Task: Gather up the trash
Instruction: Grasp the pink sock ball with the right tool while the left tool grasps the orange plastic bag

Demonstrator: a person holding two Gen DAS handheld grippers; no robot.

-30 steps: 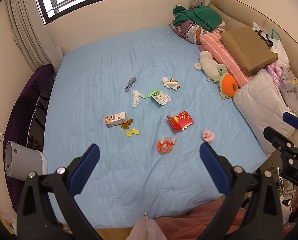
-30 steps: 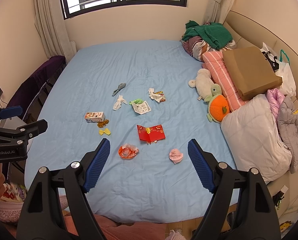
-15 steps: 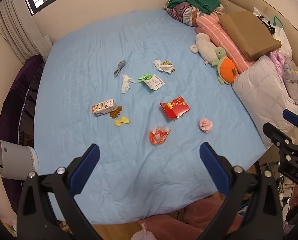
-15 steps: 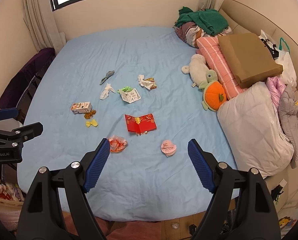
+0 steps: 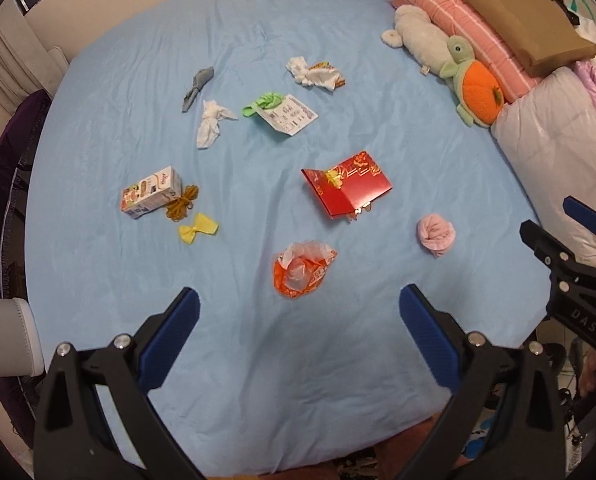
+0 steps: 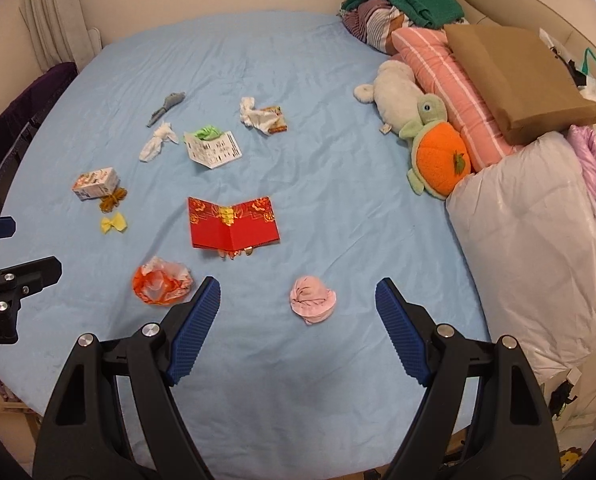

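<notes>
The left gripper point(image 5: 298, 312) hung with jaws wide apart above a blue bed point(image 5: 258, 380). An orange wrapper point(image 5: 302, 267) lay just beyond them, with a red card point(image 5: 347, 184) farther off.

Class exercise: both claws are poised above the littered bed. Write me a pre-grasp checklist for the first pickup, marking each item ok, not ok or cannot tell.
1. Left claw open, empty: ok.
2. Right claw open, empty: ok.
3. Orange wrapper ahead of left claw, unobstructed: ok.
4. Pink wad between right claw's fingers in view, not touched: ok.
5. Trash bin in sight: not ok.
6. Red card is trash: cannot tell.
</notes>
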